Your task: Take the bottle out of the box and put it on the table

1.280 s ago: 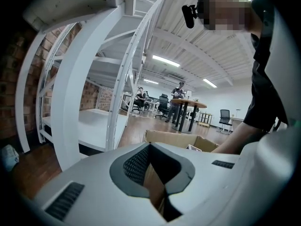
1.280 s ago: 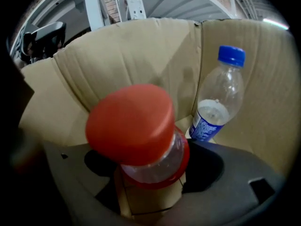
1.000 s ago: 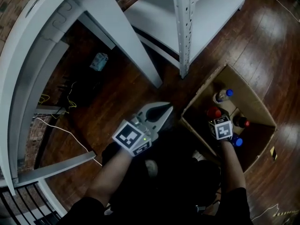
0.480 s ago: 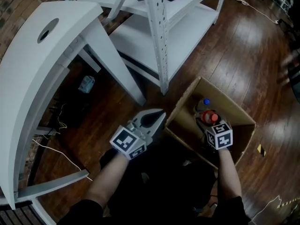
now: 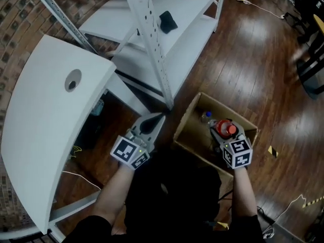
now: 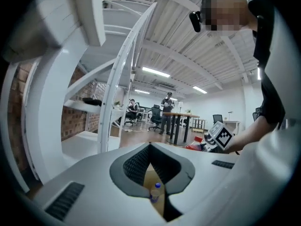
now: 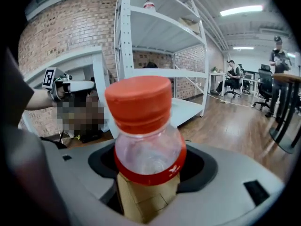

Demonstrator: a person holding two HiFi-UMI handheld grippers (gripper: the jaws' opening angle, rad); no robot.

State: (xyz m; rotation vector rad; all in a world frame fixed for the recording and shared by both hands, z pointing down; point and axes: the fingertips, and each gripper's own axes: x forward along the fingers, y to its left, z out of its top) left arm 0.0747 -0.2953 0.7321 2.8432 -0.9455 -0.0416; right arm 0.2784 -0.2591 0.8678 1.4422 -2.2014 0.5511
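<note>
My right gripper (image 5: 224, 133) is shut on a clear bottle with a red cap and red label band (image 5: 225, 128), held up above the open cardboard box (image 5: 184, 131). In the right gripper view the bottle (image 7: 141, 112) stands upright between the jaws of the right gripper (image 7: 149, 166). A second bottle with a blue cap (image 5: 205, 117) still stands inside the box. My left gripper (image 5: 155, 119) hovers just left of the box, fingers together on nothing; through the left gripper (image 6: 150, 147) the blue-capped bottle (image 6: 155, 192) shows below. The white table (image 5: 45, 115) is at the left.
A white metal shelf rack (image 5: 152, 44) stands behind the box, with a black object (image 5: 167, 21) on one shelf. The floor is dark wood, with cables under the table. People and office desks are far off in the gripper views.
Both grippers have risen. The right one has lifted the red-capped bottle up out of the box. The head view has swung so that more of the table top shows.
</note>
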